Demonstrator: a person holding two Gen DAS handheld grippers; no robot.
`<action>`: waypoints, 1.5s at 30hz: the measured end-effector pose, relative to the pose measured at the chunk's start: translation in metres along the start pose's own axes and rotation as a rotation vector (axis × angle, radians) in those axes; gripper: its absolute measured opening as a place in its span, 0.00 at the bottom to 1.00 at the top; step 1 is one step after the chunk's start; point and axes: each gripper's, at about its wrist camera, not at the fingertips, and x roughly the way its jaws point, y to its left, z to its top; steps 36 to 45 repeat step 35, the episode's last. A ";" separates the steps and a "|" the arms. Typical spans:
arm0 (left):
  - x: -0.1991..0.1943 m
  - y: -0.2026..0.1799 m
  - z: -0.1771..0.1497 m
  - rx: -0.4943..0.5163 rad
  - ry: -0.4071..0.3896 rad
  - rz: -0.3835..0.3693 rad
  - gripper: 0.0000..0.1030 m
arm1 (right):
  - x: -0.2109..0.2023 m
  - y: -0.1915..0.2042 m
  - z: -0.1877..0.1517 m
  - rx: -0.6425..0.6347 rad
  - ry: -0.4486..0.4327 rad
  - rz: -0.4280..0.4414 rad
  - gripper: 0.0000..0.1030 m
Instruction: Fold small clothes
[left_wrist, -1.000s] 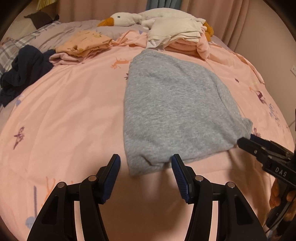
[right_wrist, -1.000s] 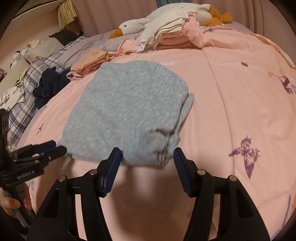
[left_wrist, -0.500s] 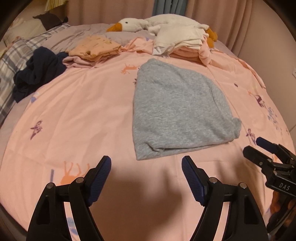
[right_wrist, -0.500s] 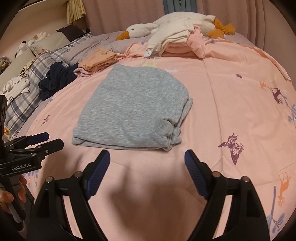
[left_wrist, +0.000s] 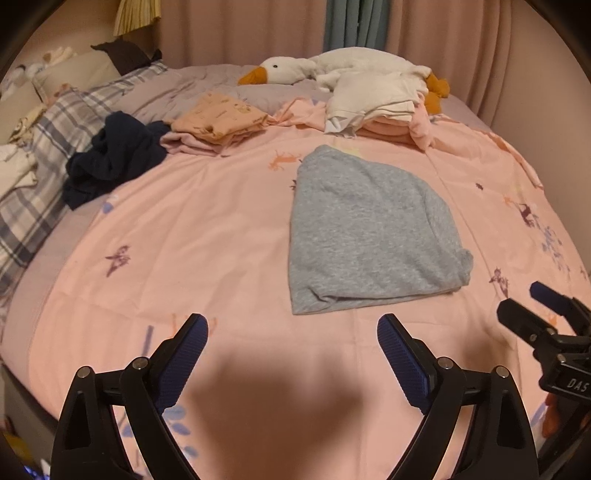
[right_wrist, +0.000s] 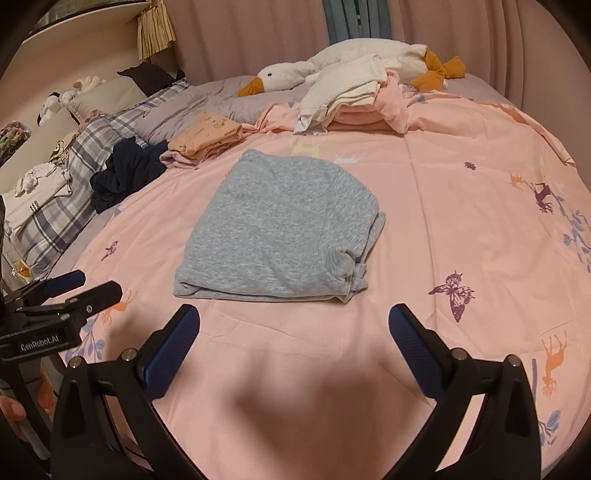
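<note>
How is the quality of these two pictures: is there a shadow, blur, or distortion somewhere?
Left wrist view: warm dim light, a soft dark shadow on the pink bedsheet between the open left gripper fingers; fisheye bends the bed's edges. Right wrist view: same shadow below the right gripper; grey garment stays sharp.

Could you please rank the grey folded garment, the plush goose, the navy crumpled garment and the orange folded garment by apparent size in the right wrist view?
1. grey folded garment, though nearest the camera
2. plush goose, partly covered
3. navy crumpled garment
4. orange folded garment, close to the navy one
</note>
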 end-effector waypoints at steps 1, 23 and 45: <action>-0.002 0.000 0.000 -0.004 0.004 -0.002 0.90 | -0.002 0.001 0.000 0.000 -0.005 -0.001 1.00; -0.024 -0.010 -0.002 0.006 -0.035 0.033 0.90 | -0.017 0.013 0.008 -0.001 -0.034 0.013 1.00; -0.024 -0.008 0.001 -0.008 -0.033 0.047 0.90 | -0.018 0.015 0.010 0.004 -0.036 0.021 1.00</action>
